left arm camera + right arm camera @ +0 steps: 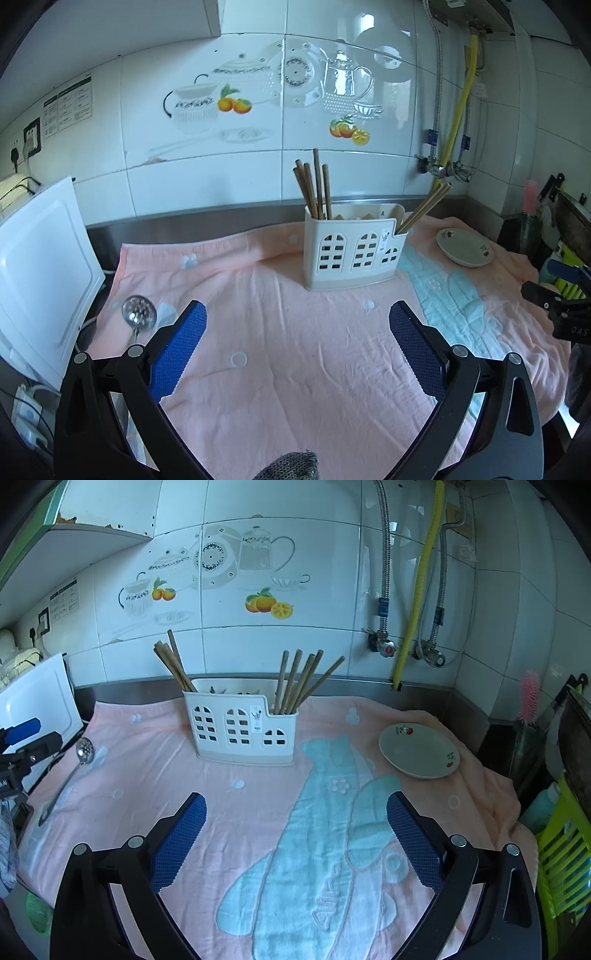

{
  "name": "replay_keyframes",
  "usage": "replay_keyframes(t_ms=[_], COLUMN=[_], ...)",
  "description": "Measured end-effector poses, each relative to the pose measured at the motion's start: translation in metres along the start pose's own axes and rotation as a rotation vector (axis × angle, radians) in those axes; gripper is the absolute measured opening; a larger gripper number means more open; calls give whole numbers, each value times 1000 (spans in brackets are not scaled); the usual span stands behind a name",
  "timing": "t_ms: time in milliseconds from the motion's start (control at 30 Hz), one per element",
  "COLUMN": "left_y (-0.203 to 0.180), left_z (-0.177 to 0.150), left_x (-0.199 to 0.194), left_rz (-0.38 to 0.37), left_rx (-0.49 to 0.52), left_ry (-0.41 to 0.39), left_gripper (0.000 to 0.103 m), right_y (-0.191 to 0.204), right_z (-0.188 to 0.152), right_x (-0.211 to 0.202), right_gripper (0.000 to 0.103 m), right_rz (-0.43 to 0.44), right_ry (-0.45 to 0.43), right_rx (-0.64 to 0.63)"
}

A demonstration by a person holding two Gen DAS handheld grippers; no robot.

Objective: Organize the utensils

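Note:
A white utensil holder (352, 251) (242, 729) with window cut-outs stands at the back of a pink towel (295, 350) (147, 775). Brown chopsticks (314, 184) (173, 661) stand in its left end and more chopsticks (424, 208) (301, 681) lean out of its low right end. A metal slotted spoon (138, 314) (84, 751) lies on the towel at the left. My left gripper (297, 317) is open and empty above the towel, in front of the holder. My right gripper (295, 810) is open and empty over the towel's blue pattern.
A small white dish (463, 246) (419, 751) with a cherry print sits at the back right. A white board (40, 266) (33, 698) leans at the left. A green rack (565, 864) and a pink brush (528, 694) are at the right. The tiled wall with pipes (417, 590) stands behind.

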State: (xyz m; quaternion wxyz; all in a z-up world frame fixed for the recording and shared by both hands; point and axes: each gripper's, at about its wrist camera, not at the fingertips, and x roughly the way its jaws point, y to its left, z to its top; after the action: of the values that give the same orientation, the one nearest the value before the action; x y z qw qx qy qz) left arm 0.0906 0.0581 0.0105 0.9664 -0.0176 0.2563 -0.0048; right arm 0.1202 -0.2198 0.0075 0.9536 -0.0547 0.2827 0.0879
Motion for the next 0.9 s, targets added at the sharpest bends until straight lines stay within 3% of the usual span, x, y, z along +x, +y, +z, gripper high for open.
replay_keyframes(t_ms=[267,433,900], left_y=[8,10,15], left_z=[-12,-18,-27], left_x=[-9,-15,-17], left_rz=[35,47,52], left_rx=[-10,-19,-23], left_ry=[-5,-8,7], left_gripper=[98,98,98], right_y=[-5,3,12], right_z=[-15,-20,-28], right_x=[-9,-12,-11], right_gripper=[95,95,96], right_rz=[-10,-39,-9], right_ry=[-6,-6,7], right_rx=[39,1,-3])
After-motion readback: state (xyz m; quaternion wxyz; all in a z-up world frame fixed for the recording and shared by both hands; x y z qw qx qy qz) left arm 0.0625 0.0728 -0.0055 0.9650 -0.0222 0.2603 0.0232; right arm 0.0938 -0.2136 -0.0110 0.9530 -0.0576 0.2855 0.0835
